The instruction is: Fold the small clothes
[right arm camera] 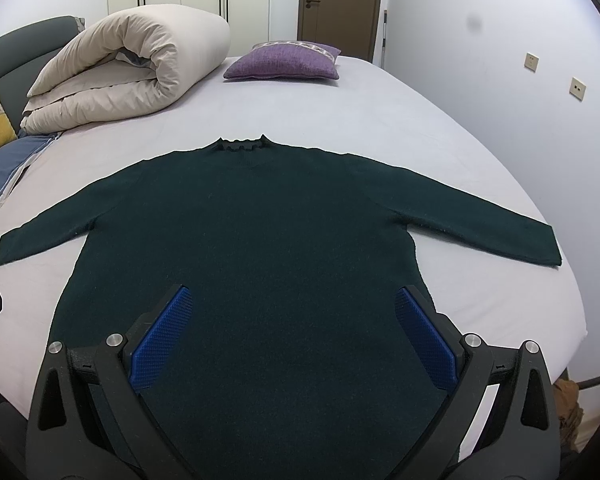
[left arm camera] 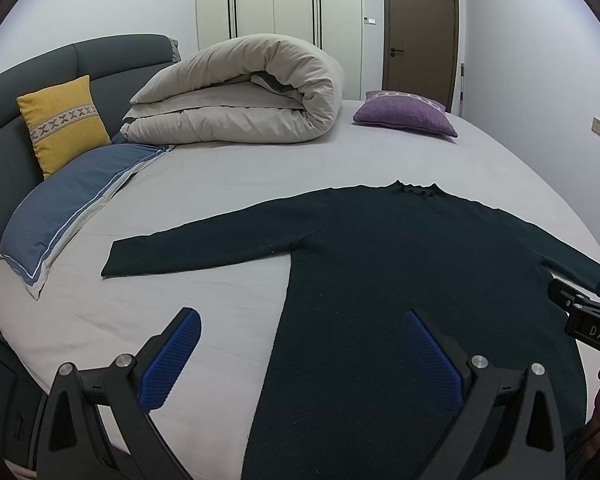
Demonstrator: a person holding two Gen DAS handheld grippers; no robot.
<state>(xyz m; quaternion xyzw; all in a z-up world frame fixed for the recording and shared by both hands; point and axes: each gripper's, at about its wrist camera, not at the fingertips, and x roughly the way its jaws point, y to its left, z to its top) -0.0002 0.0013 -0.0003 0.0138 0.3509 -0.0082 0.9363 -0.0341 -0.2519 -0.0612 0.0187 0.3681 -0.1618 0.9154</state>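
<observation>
A dark green long-sleeved knit sweater (right arm camera: pixel 260 240) lies flat and face-up on the pale grey bed sheet (right arm camera: pixel 380 112), collar at the far end, both sleeves stretched out to left and right, hem nearest me. My left gripper (left arm camera: pixel 300 356) hangs over the near left edge of the body, its blue ribbed pads spread wide and holding nothing; one pad sits over bare sheet, the other over knit. My right gripper (right arm camera: pixel 294 332) hovers over the near middle of the body, likewise wide open and empty. The risk I see is in the first pinch: the knit looks soft and thick, so closing on the side edge could catch only the top layer, or drag the sheet up with it, and the fold would come out skewed. Lifting one sleeve without the other hand pinning the body could slide the whole garment across the smooth sheet. The rolled beige duvet (right arm camera: pixel 128 64) and purple square cushion (right arm camera: pixel 284 62) sit well beyond the collar, so I judge them no obstacle.
</observation>
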